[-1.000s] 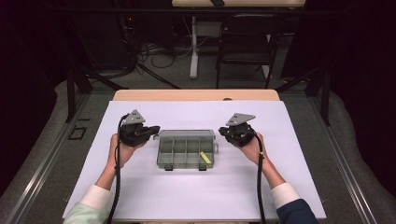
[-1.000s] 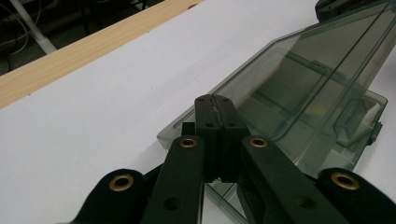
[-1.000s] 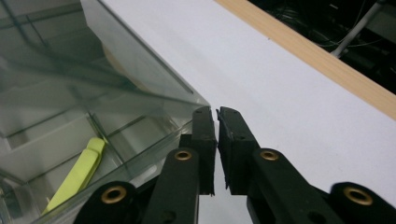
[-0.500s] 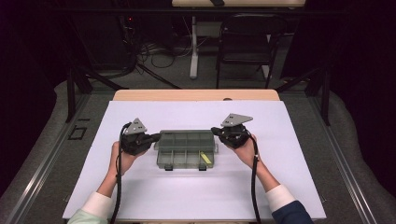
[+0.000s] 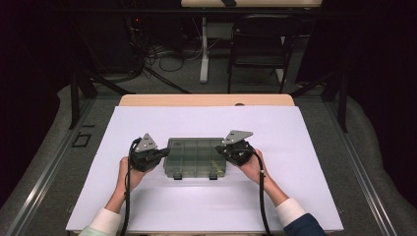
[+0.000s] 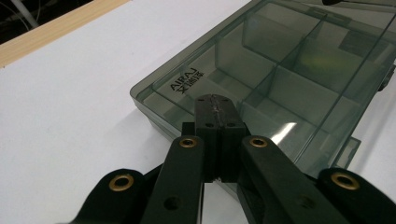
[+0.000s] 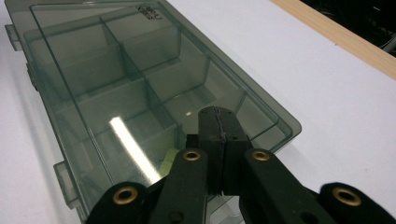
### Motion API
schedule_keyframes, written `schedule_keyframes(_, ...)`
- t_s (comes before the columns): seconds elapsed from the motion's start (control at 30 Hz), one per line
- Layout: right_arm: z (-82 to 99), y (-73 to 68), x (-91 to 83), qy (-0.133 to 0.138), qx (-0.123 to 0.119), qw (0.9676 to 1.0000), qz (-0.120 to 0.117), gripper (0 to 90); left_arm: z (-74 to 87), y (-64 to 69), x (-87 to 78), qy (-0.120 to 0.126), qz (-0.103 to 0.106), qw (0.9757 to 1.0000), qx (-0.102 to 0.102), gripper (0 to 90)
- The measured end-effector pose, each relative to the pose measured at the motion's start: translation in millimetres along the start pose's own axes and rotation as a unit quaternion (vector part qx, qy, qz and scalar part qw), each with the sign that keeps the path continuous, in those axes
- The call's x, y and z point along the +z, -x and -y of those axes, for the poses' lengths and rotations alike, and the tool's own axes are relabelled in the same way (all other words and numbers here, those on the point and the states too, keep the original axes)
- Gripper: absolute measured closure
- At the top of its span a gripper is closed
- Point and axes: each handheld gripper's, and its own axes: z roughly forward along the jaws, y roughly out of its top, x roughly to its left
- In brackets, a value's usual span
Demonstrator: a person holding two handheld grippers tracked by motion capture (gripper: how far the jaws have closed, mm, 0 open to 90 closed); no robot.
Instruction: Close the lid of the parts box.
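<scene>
With jaws pressed together and empty, the left gripper and right gripper flank the closed compartment box on the bench, apparently about to steady it; its front latches likely come next.

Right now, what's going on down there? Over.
Left gripper and right gripper shut, empty, at the box's ends. Compartment box lid closed. Nothing in the way.

left gripper drawn in from the left to the compartment box's left end, right gripper drawn in from the right over its right end
</scene>
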Motion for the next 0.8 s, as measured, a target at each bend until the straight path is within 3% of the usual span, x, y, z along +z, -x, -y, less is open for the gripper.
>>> schedule_keyframes(0.33,4.7,-1.1,1.7,-0.017,0.001,0.9999,-0.003,90.0,4.7,1.0,5.4,-0.010,-0.001,1.0000,0.001,89.8)
schedule_keyframes(0.5,5.2,-0.6,2.2,-0.015,0.012,0.9998,-0.005,90.0,4.7,1.2,5.8,-0.012,-0.001,0.9999,0.003,90.0)
schedule_keyframes(0.63,3.9,-1.2,2.6,-0.025,0.015,0.9996,-0.005,90.0,1.7,4.6,7.5,-0.021,-0.010,0.9996,0.014,90.0)
schedule_keyframes(0.67,4.8,-1.6,5.1,-0.008,0.017,0.9998,-0.002,90.0,1.6,4.5,7.9,-0.021,-0.010,0.9996,0.014,90.0)
schedule_keyframes(0.8,6.8,-0.7,6.1,-0.019,0.024,0.9994,-0.013,90.0,2.9,4.0,10.0,-0.026,-0.007,0.9996,0.010,90.0)
